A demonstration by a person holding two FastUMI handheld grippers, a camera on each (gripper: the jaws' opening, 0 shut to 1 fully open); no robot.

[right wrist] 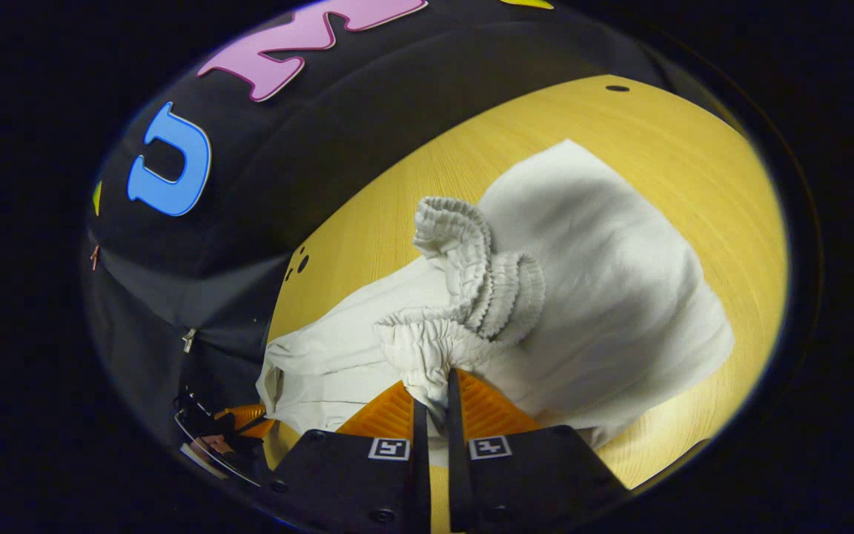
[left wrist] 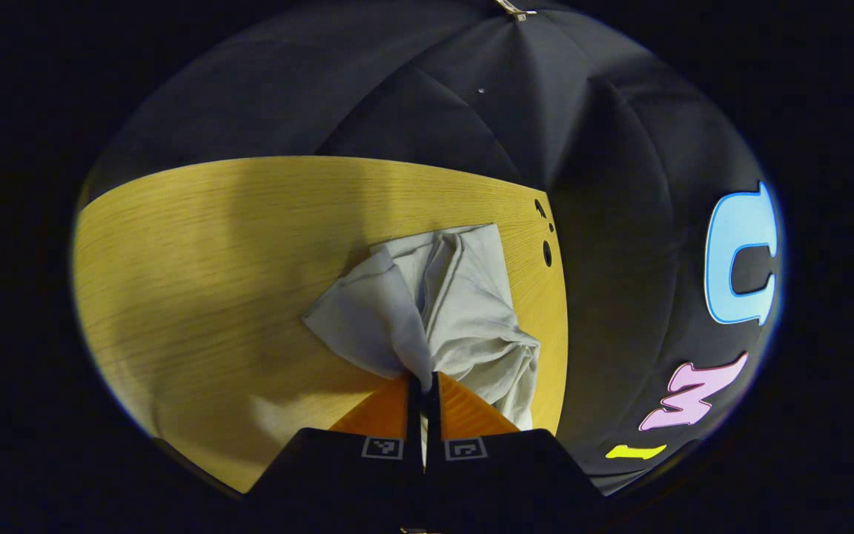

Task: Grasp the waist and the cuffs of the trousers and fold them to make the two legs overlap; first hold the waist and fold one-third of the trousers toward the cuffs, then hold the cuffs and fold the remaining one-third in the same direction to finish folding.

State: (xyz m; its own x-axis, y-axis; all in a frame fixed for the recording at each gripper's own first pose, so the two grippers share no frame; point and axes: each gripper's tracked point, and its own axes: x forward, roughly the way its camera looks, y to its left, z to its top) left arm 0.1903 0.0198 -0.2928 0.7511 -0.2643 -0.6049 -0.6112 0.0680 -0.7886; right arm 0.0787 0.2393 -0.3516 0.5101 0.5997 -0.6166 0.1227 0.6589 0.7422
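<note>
Pale grey-white trousers (left wrist: 442,311) lie bunched near the right edge of a wooden table (left wrist: 212,282). In the left gripper view my left gripper (left wrist: 423,382) is shut on a fold of the cloth at its near end, which looks like a cuff. In the right gripper view the trousers (right wrist: 605,297) spread over the table (right wrist: 694,163), with the gathered elastic waist (right wrist: 471,289) curled up in front. My right gripper (right wrist: 432,386) is shut on that waistband. Low at the left of this view the other gripper (right wrist: 238,419) holds the cloth's far end.
The booth's black cloth wall (left wrist: 620,282) hangs right behind the table's right edge. Small dark holes (left wrist: 546,252) mark the tabletop near that edge. A broad stretch of bare wood lies to the left of the trousers in the left gripper view.
</note>
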